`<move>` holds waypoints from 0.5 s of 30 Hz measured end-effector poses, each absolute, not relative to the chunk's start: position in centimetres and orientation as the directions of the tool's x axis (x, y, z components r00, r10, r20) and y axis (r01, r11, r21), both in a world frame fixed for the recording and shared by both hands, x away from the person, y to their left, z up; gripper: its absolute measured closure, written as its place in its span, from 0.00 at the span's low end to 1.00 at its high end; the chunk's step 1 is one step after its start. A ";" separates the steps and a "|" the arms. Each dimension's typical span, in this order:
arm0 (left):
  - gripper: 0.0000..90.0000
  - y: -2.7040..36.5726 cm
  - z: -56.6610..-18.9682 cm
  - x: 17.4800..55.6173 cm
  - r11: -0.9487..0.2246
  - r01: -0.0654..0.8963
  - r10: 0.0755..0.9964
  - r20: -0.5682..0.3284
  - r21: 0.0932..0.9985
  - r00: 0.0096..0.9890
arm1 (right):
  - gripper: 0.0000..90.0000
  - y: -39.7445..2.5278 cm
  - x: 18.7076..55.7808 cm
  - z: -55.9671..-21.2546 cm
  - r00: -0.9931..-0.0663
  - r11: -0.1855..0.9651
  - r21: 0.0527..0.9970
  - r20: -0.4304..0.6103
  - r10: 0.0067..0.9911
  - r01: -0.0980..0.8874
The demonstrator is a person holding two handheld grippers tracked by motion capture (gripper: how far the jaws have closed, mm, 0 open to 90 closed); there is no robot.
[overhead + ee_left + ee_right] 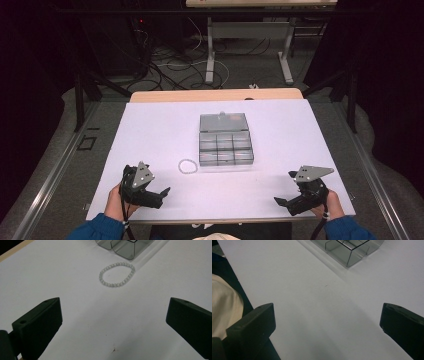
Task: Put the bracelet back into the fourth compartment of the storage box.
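A clear plastic compartment box (225, 145) lies open in the middle of the white table, its lid folded back on the far side. A pale bead bracelet (187, 166) rests flat on the table just left of the box's near corner. In the left gripper view the bracelet (117, 274) lies ahead of the jaws, beside the box corner (125, 247). My left gripper (159, 196) is open near the front left edge, nothing between its jaws. My right gripper (284, 197) is open at the front right, also empty, with the box (348, 250) ahead of it.
The white sheet (150, 130) covers a wooden table (215, 94). Beyond it are a second desk's legs (210, 55) and cables on the floor. Dark curtains stand at both sides. A person's pale clothing (224, 312) shows at the left in the right gripper view.
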State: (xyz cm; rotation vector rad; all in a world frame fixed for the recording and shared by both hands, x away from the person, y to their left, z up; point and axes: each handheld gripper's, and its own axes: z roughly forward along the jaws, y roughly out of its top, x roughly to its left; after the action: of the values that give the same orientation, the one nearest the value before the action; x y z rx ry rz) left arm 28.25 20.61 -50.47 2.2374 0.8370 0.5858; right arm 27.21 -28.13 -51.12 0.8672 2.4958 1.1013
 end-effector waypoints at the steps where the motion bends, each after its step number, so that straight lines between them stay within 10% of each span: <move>1: 0.00 20.5 -50.5 28.4 -0.562 0.403 0.704 0.161 0.723 0.692 | 0.00 -28.1 27.2 -51.1 -0.779 0.526 0.744 -0.011 0.627 0.413; 15: 0.00 19.4 -50.9 30.1 -0.552 0.432 0.717 0.142 0.713 0.682 | 0.00 -28.2 27.4 -51.2 -0.790 0.536 0.743 -0.016 0.613 0.401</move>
State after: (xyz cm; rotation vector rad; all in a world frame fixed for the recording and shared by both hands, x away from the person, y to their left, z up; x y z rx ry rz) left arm 30.06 19.36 -50.87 2.2321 0.8779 0.5588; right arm 27.39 -28.17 -51.15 0.8477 2.5022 1.1049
